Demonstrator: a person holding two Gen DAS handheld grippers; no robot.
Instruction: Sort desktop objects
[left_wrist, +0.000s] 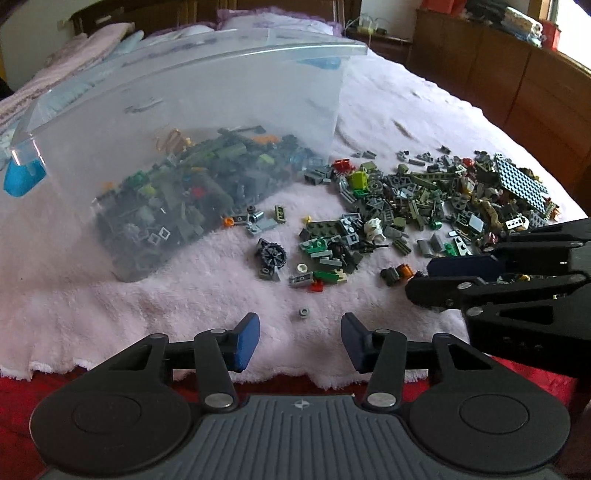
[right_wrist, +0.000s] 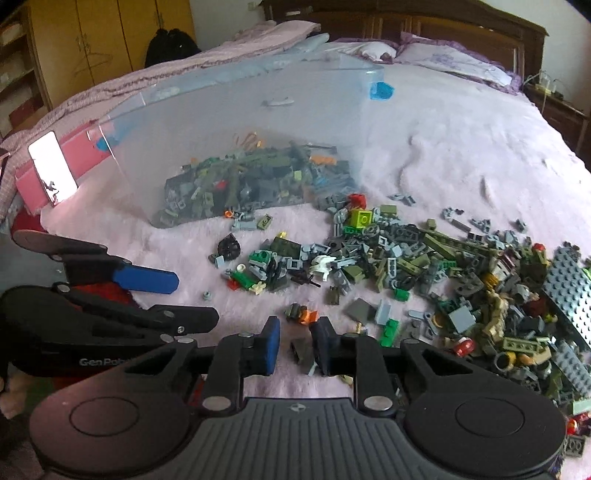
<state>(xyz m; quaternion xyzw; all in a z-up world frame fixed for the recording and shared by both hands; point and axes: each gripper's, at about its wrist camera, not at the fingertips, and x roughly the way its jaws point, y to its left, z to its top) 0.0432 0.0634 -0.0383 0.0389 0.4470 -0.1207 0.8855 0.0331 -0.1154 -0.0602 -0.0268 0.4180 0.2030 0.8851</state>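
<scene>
A clear plastic bin (left_wrist: 207, 96) lies tipped on a pink blanket (left_wrist: 184, 295), part full of small building bricks; it also shows in the right wrist view (right_wrist: 229, 122). A pile of loose bricks (left_wrist: 424, 199) spreads to its right, also seen from the right wrist (right_wrist: 443, 277). My left gripper (left_wrist: 300, 341) is open and empty, just short of a small grey round piece (left_wrist: 303, 312). My right gripper (right_wrist: 295, 345) is partly open with a dark grey piece (right_wrist: 301, 354) between its pads, at the pile's near edge. The right gripper shows at the right of the left wrist view (left_wrist: 443, 280).
A large studded grey baseplate (right_wrist: 570, 295) lies at the pile's far right. A black wheel piece (left_wrist: 271, 254) lies apart from the pile. A pink box (right_wrist: 66, 170) sits left of the bin. Pillows (right_wrist: 443, 55) and wooden furniture stand behind.
</scene>
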